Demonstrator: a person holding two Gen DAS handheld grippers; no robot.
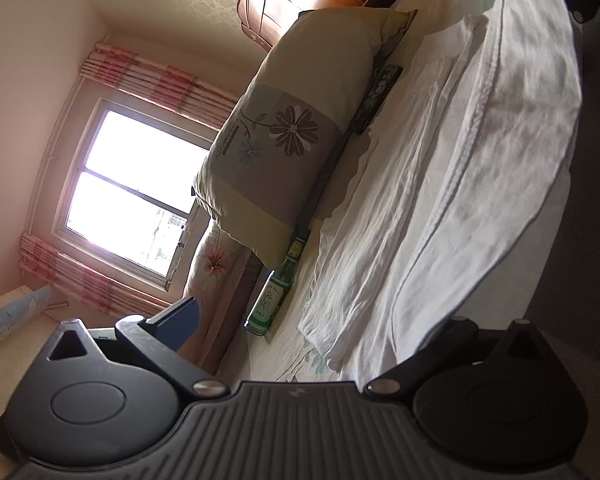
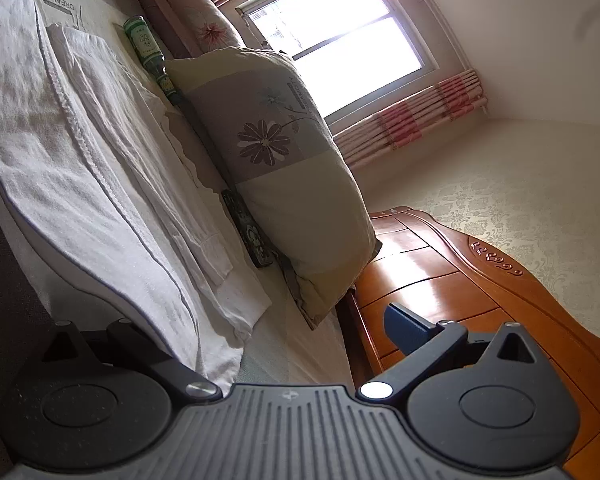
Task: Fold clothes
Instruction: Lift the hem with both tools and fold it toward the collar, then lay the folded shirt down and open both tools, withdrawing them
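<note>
Both wrist cameras ride low and rolled sideways, close over the white garment (image 1: 440,200) on the bed (image 1: 292,360), the left view facing the window (image 1: 136,188) from the foot end, the right from the headboard (image 2: 460,288) end, both sharing the flowered pillow (image 2: 284,168), green bottle (image 1: 274,292) and window.
</note>
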